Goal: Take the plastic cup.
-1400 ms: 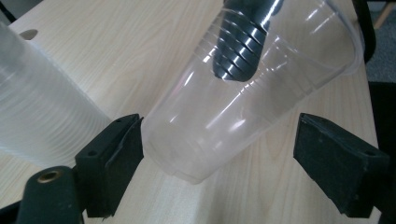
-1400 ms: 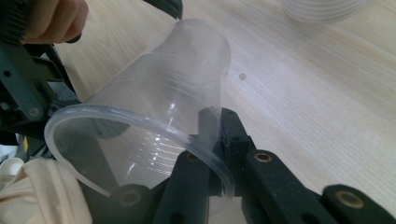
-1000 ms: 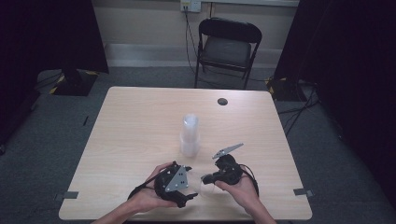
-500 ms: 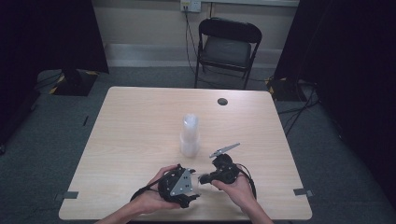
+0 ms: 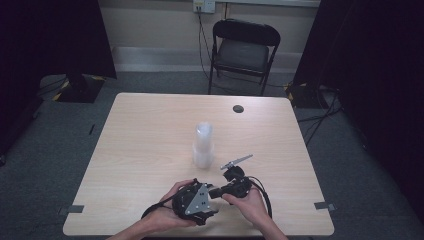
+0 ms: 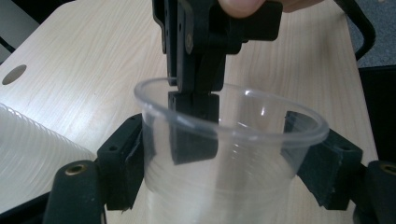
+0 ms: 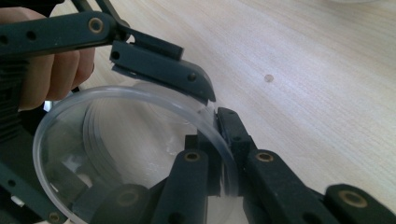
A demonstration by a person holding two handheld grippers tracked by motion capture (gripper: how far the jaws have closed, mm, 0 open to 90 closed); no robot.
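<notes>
Pale wood-grain table point(image 5: 150, 130), square with rounded corners, spreading away from the tongs, a small dark round cable hole point(image 5: 238, 108) near the far edge, off to the right. Black folding chair point(image 5: 245, 52) straight beyond the far edge, facing the table. Cream wall point(image 5: 160, 25) behind it, with a white baseboard strip point(image 5: 160, 55) low down and a socket plate point(image 5: 204, 5) high up, cables point(image 5: 201, 40) hanging from it to the floor. Black curtains point(image 5: 50, 35) left and right of the wall. Grey carpet point(image 5: 45, 150) all around, strips of grey tape point(image 5: 324, 205) level with the tongs on either side. Even, soft overhead light.
</notes>
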